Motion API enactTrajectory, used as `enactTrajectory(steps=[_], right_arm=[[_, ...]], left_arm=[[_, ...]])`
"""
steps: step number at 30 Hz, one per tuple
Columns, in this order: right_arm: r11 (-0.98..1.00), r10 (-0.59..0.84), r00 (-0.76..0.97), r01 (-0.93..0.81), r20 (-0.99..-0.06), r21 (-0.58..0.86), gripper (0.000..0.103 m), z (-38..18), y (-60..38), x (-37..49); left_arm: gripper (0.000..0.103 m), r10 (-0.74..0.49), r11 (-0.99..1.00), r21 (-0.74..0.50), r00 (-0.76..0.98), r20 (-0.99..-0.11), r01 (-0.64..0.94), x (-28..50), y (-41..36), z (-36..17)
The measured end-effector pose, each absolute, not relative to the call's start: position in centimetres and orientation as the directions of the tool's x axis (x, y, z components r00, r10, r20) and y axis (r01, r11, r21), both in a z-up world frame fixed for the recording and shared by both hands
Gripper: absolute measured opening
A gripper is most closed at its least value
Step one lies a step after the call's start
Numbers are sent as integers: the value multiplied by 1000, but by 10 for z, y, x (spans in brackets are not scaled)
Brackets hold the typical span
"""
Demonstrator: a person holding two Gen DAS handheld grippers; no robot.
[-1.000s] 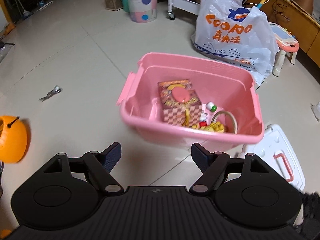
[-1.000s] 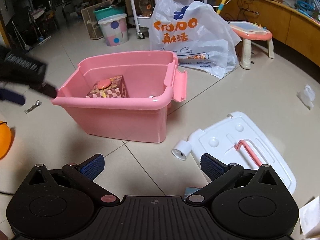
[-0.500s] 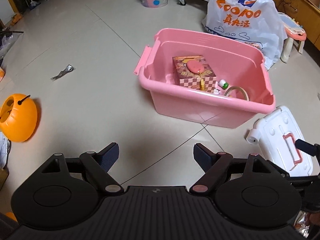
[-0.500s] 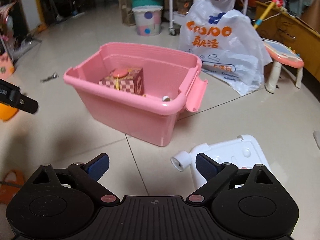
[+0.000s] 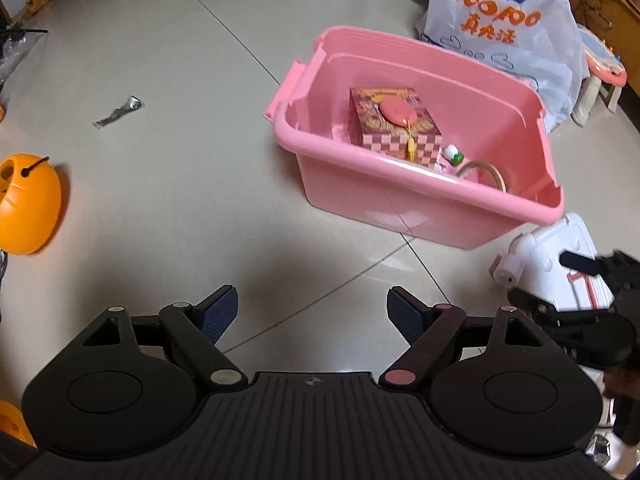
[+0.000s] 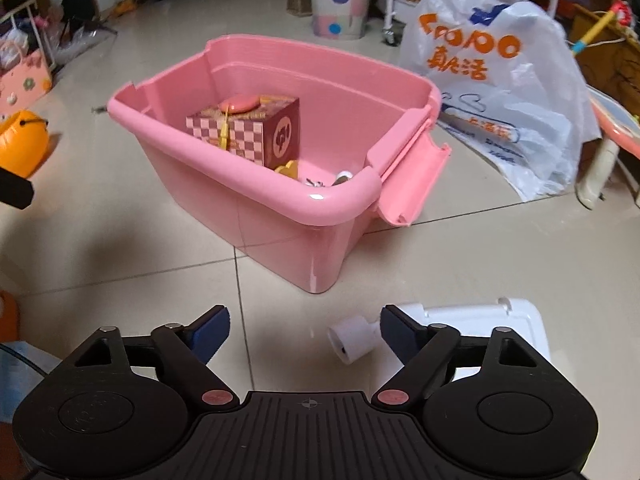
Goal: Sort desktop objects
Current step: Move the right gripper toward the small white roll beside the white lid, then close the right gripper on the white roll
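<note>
Left tongs [image 5: 312, 312] spread wide, blue-padded fingers [image 5: 219, 312] well apart, nothing between them, hovering above the floor short of the pink bin [image 5: 420, 188] and aimed toward its near left corner. Right tongs [image 6: 305, 330] likewise agape and empty, held low, pointing at the bin's near right corner. Seen from the left wrist, right tongs [image 5: 576, 280] off to the right of the bin, level with its near side, one dark finger [image 5: 580, 264] jutting left.
</note>
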State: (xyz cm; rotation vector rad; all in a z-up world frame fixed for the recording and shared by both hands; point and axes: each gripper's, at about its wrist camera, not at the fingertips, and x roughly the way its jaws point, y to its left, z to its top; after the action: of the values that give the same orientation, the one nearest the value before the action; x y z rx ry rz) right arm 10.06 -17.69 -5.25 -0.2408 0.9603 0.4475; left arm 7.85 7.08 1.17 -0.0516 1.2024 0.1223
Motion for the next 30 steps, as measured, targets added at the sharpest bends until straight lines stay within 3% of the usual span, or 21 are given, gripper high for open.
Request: enactTrajectory(steps=[17, 26, 30], right_arm=[[857, 149, 422, -507, -894, -96, 64, -106, -165, 136], [850, 92, 410, -506, -907, -143, 46, -120, -161, 139], [848, 77, 405, -508, -911, -154, 31, -124, -160, 138]], left_arm=[[84, 38, 995, 12, 262, -964, -99, 85, 66, -13], [84, 26, 997, 5, 247, -969, -82, 86, 62, -16], [84, 23, 997, 5, 244, -970, -71, 86, 60, -16]])
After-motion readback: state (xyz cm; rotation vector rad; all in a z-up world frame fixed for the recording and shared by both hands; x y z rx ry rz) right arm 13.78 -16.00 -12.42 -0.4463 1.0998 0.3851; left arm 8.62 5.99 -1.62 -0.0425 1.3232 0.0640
